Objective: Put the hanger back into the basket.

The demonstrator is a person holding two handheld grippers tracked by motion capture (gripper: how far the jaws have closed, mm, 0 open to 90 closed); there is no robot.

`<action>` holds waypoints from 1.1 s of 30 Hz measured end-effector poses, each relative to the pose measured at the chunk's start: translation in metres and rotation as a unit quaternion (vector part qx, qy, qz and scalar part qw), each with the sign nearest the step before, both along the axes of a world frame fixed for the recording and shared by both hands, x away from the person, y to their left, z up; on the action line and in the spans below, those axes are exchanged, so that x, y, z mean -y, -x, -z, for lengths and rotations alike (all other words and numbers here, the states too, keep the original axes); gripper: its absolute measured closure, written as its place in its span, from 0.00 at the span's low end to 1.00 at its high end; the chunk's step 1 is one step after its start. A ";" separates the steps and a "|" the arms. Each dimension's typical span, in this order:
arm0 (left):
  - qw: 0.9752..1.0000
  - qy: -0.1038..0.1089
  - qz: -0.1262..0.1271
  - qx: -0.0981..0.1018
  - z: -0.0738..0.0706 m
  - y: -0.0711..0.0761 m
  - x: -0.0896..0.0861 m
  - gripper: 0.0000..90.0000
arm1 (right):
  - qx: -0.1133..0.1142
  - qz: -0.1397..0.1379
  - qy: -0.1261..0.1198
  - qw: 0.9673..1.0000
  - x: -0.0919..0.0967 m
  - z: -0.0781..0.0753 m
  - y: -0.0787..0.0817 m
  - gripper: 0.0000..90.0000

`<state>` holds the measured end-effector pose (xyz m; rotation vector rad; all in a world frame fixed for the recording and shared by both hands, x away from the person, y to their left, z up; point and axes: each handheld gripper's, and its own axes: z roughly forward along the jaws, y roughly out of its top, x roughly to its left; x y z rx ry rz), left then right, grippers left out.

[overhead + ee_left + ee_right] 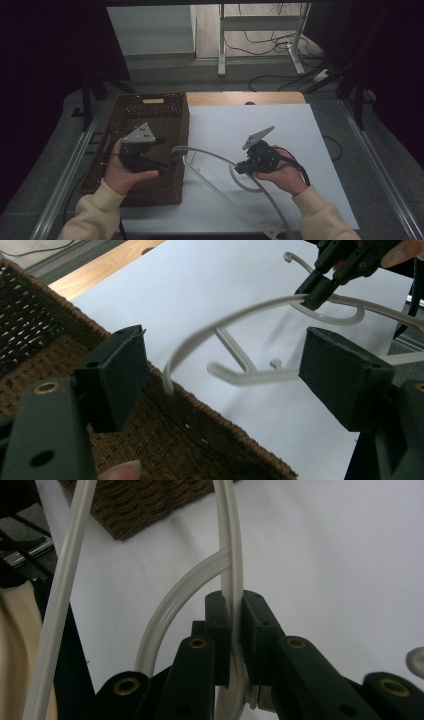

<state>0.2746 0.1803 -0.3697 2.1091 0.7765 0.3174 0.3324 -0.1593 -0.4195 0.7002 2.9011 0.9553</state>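
Clamping the pale plastic hanger [220,170] at its hook, the right hand-held gripper [243,169] holds it over the white table [280,130]; its long axis runs near-right to far-left, the far tip reaching the wicker basket [165,107], beside the wide-open left hand-held gripper [167,152].

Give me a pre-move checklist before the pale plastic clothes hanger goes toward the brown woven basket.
1. Right gripper clamped on the pale plastic clothes hanger: ok, jaws shut on its top bar.
2. Left gripper free: ok, jaws wide open, nothing between them.
3. Hanger's arm tip past the brown woven basket rim: ok, it overhangs the rim.
4. Hanger lifted off the white sheet: cannot tell.
5. Basket has room: ok, woven floor shows bare.
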 end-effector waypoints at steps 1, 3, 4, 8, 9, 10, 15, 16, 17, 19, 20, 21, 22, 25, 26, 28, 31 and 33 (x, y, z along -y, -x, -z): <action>1.000 -0.002 0.004 -0.002 0.000 -0.003 0.002 0.22 | 0.002 -0.004 -0.002 1.000 -0.001 0.000 0.001 0.91; 1.000 -0.002 0.010 -0.007 0.000 -0.006 0.004 0.22 | 0.004 -0.009 -0.004 1.000 -0.002 0.000 0.002 0.91; 1.000 -0.002 0.013 -0.009 0.000 -0.007 0.005 0.22 | 0.003 -0.012 -0.004 1.000 -0.003 -0.001 0.003 0.91; 1.000 -0.004 0.018 -0.018 0.001 -0.011 0.006 0.22 | 0.005 -0.022 -0.001 1.000 -0.005 -0.001 0.006 0.91; 1.000 -0.004 0.018 -0.018 0.001 -0.011 0.006 0.22 | 0.005 -0.022 -0.001 1.000 -0.005 -0.001 0.006 0.91; 1.000 -0.003 0.018 -0.022 0.001 -0.012 0.007 0.22 | 0.006 -0.024 0.001 1.000 -0.005 0.000 0.006 0.91; 0.999 -0.005 0.028 -0.029 0.002 -0.017 0.008 0.23 | 0.008 -0.035 0.003 0.999 -0.008 0.000 0.009 0.91; 0.999 -0.007 0.030 -0.031 0.002 -0.018 0.009 0.23 | 0.009 -0.038 0.004 0.999 -0.009 0.000 0.009 0.91; 0.999 -0.006 0.032 -0.033 0.002 -0.018 0.009 0.24 | 0.010 -0.043 0.005 0.999 -0.009 0.000 0.010 0.91; 0.999 -0.011 0.037 -0.036 0.004 -0.021 0.010 0.24 | 0.011 -0.049 0.005 0.999 -0.011 0.000 0.011 0.91; 0.998 -0.014 0.039 -0.039 0.005 -0.021 0.011 0.24 | 0.012 -0.053 0.006 0.999 -0.011 0.000 0.012 0.91; 0.998 -0.017 0.042 -0.041 0.005 -0.022 0.012 0.24 | 0.013 -0.058 0.007 0.998 -0.012 0.000 0.012 0.91; 0.998 -0.017 0.046 -0.044 0.006 -0.023 0.014 0.24 | 0.013 -0.062 0.008 0.998 -0.013 0.000 0.013 0.91; 0.997 -0.015 0.057 -0.054 0.008 -0.024 0.017 0.25 | 0.015 -0.076 0.011 0.997 -0.015 0.001 0.015 0.91; 0.996 -0.016 0.064 -0.058 0.009 -0.025 0.019 0.25 | 0.017 -0.084 0.013 0.996 -0.017 0.001 0.016 0.91; 0.994 -0.028 0.079 -0.075 0.012 -0.027 0.025 0.26 | 0.021 -0.092 0.014 0.995 -0.018 0.001 0.017 0.91; 0.990 -0.046 0.096 -0.089 0.016 -0.028 0.031 0.28 | 0.024 -0.103 0.015 0.994 -0.019 0.000 0.020 0.91; 0.989 -0.050 0.100 -0.092 0.017 -0.028 0.033 0.31 | 0.027 -0.111 0.015 0.993 -0.020 -0.001 0.021 0.91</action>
